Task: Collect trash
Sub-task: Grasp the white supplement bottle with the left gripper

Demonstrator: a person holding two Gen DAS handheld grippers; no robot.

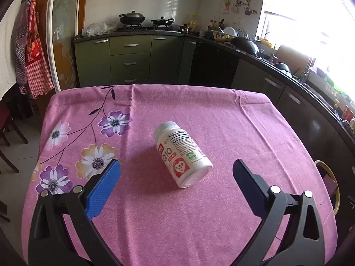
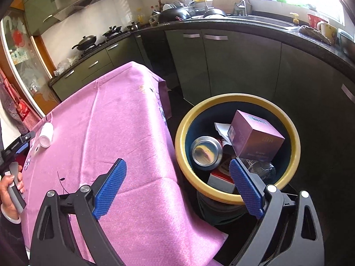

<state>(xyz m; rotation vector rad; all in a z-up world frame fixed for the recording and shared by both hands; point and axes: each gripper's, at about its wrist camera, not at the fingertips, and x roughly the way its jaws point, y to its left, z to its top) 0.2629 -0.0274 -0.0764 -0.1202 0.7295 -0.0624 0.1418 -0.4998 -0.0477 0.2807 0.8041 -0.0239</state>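
Observation:
A white supplement bottle (image 1: 183, 154) with a red and white label lies on its side on the pink flowered tablecloth (image 1: 221, 122). My left gripper (image 1: 177, 166) is open, its fingers on either side of the bottle's near end without touching it. The bottle also shows small at the far left in the right wrist view (image 2: 46, 134). My right gripper (image 2: 177, 166) is open and empty, over the table's right edge beside a yellow-rimmed trash bin (image 2: 295, 137). The bin holds a silver can (image 2: 206, 150), a purple box (image 2: 255, 136) and other trash.
Green kitchen cabinets (image 1: 131, 59) and a counter with pans stand beyond the table. Dark cabinets (image 2: 244, 66) run close behind the bin. Aprons (image 1: 33, 51) hang at the left. A hand holding the left gripper's handle (image 2: 13, 188) shows at the left edge.

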